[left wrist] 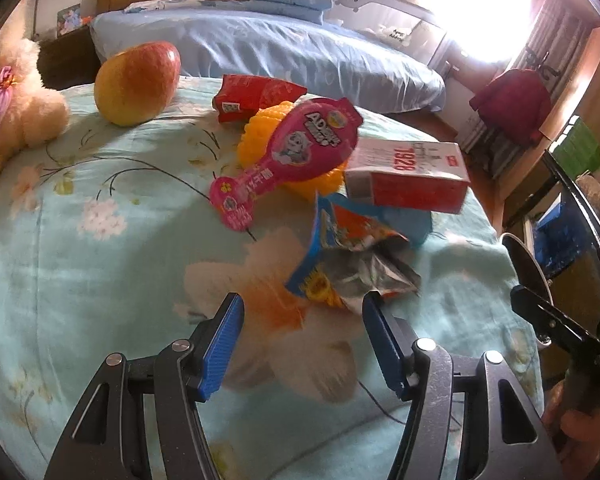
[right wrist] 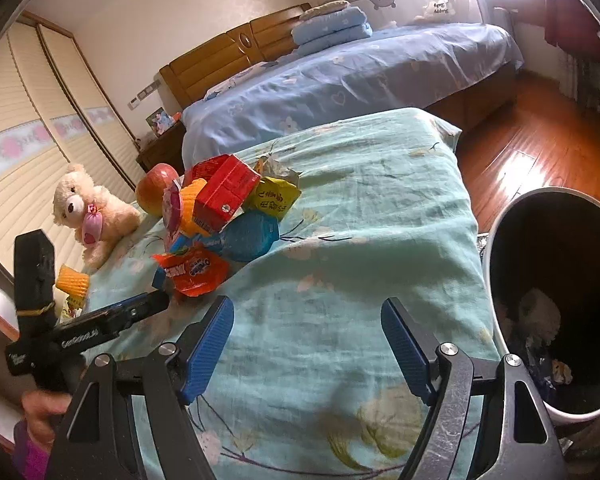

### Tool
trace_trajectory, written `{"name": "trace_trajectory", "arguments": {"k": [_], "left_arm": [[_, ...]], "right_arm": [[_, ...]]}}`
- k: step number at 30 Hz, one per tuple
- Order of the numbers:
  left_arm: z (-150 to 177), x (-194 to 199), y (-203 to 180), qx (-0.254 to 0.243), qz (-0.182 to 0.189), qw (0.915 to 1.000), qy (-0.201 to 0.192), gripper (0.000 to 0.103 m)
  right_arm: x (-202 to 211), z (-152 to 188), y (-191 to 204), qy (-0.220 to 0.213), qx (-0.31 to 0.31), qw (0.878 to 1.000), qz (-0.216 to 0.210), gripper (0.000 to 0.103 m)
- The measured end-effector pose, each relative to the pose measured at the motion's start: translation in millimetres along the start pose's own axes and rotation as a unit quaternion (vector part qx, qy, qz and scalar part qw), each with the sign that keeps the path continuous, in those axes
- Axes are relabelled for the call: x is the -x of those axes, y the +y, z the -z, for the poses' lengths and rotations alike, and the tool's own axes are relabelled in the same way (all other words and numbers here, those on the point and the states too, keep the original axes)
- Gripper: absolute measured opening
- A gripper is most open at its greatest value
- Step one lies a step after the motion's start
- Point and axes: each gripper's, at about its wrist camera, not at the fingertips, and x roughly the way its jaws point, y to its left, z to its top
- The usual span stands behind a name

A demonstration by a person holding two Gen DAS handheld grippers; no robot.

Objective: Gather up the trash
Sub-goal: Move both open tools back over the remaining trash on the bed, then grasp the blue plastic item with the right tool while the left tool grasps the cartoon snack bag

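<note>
A pile of trash lies on the teal flowered cover point(left wrist: 100, 264): a torn blue and orange snack bag point(left wrist: 348, 256), a pink wrapper point(left wrist: 292, 152), a red and white carton point(left wrist: 408, 172) and a red packet point(left wrist: 256, 96). My left gripper point(left wrist: 302, 312) is open, its fingertips just short of the snack bag. My right gripper point(right wrist: 306, 324) is open and empty over bare cover. In the right wrist view the pile shows as an orange bag point(right wrist: 194, 270), a red carton point(right wrist: 224, 192) and a yellow packet point(right wrist: 274, 196). A black-lined bin point(right wrist: 556, 292) stands at the right, with some trash inside.
An apple point(left wrist: 138, 82) and a plush bear point(left wrist: 16, 108) lie at the far left of the cover. A yellow spiky ball point(left wrist: 268, 128) sits under the pink wrapper. A blue bed point(left wrist: 280, 52) stands behind. A wooden floor point(right wrist: 540, 140) lies at the right.
</note>
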Motion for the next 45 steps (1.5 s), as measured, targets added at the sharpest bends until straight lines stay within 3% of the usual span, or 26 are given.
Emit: {"name": "trace_trajectory", "arguments": {"k": [13,19,22,26,28,30,34,38,39,45], "left_arm": [[-14,-15,-1,-0.029,0.002,0.9996,0.003,0.059],[-18,-25,-5,-0.048,0.018,0.9986,0.012,0.018],[-14,-22,-3,-0.052,0.016,0.9985,0.006,0.016],[-7,-11,14,-0.014,0.014,0.9998,-0.006,0.015],[-3,-7,19,-0.003,0.013,0.9999,-0.010,0.014],[1,-4,20,0.000,0.013,0.9998,-0.013,0.014],[7,1,20,0.006,0.014,0.9998,-0.015,0.014],[13,9,14,0.006,0.019,0.9996,-0.020,0.014],[13,10,12,0.005,0.021,0.9996,-0.020,0.014],[24,19,4,-0.001,0.029,0.9994,-0.021,0.014]], "right_arm": [[-29,-13,21,0.013,0.029,0.999,-0.010,0.077],[-52,-28,30,0.024,0.052,0.998,-0.016,0.075],[-69,-33,37,0.039,0.068,0.997,-0.016,0.071],[-84,-39,46,0.048,0.088,0.995,-0.010,0.068],[-90,-41,51,0.051,0.098,0.994,-0.006,0.053],[-94,-40,54,0.056,0.103,0.993,0.000,0.048],[-85,-36,55,0.050,0.106,0.993,0.003,0.025],[-72,-28,52,0.053,0.100,0.994,-0.004,0.012],[-68,-25,52,0.053,0.099,0.994,-0.007,0.001],[-48,-5,50,0.055,0.096,0.994,-0.015,0.001]]}}
